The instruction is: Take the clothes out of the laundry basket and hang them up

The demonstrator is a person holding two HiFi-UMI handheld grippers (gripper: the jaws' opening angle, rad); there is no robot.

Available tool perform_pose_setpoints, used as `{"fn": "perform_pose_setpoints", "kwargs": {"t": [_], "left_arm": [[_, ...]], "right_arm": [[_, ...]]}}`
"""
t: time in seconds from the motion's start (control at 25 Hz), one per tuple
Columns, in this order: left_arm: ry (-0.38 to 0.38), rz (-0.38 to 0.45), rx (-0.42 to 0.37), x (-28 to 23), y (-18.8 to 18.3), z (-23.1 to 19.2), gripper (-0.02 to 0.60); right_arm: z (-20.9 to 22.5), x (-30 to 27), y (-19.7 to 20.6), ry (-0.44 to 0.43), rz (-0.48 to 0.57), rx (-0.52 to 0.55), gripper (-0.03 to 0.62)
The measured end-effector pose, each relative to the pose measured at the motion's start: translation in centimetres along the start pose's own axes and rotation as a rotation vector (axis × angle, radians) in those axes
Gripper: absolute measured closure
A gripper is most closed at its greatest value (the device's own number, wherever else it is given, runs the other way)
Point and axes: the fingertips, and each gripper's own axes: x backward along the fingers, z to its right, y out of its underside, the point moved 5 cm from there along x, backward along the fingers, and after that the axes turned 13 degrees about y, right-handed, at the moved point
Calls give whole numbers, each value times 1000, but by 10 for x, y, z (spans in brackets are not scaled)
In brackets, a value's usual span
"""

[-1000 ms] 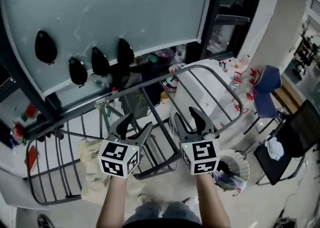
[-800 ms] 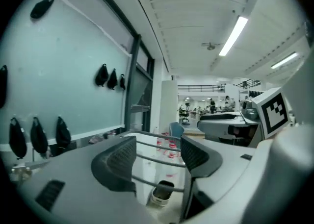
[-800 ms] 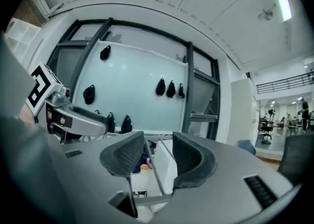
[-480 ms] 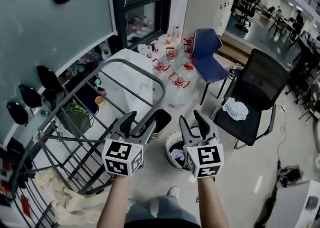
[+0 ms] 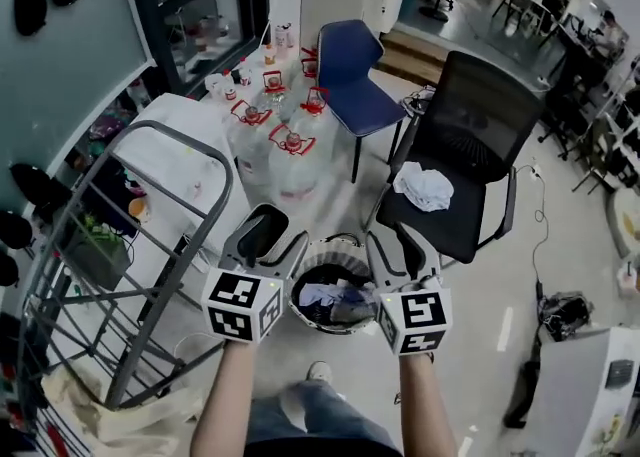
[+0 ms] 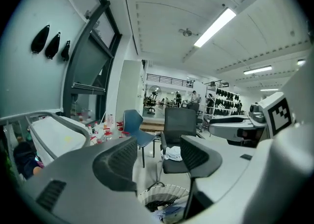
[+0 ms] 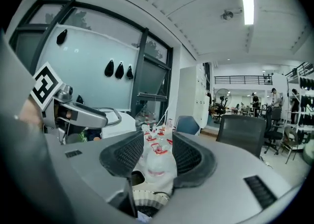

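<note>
I hold both grippers over the laundry basket (image 5: 341, 240), which sits on the floor just in front of my feet. My left gripper (image 5: 272, 235) is spread wide with nothing between its jaws, and my right gripper (image 5: 401, 248) is spread and empty too. The clothes (image 5: 322, 297) lie in a loose heap inside the basket, pale and bluish cloth against its dark inside. None of it has been picked up yet.

So I judge this to be the start of the reach for a first garment. The next move calls for lowering one gripper straight down into the basket and pinching a raised fold near the top of the heap. Then I would lift it clear of the rim and carry it left to the drying rack (image 5: 160, 126), whose grey bars stand just beside the basket.

Only the head view shows the heap itself and how the rack lies to my left. Both gripper views look out level across the room and catch just the striped rim of the basket at their bottom edge. Through the gap of the left jaws I see the black chair (image 6: 179, 120) on the far side of the basket, with a white cloth (image 6: 172, 154) on its seat. Through the right jaws I see the water jugs (image 7: 157, 164) standing beyond the basket. The right gripper view also shows my left gripper's marker cube off to the left.
</note>
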Motion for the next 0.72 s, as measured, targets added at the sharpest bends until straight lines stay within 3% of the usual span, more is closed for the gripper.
{"fn": "perform_pose_setpoints", "kwargs": {"t": [0.4, 0.72], "left_arm": [[180, -112, -49, -132, 51, 42, 305], [347, -187, -66, -217, 127, 53, 308]], "right_arm": [[107, -28, 87, 133, -90, -43, 411], [139, -65, 192, 216, -229, -87, 411]]}}
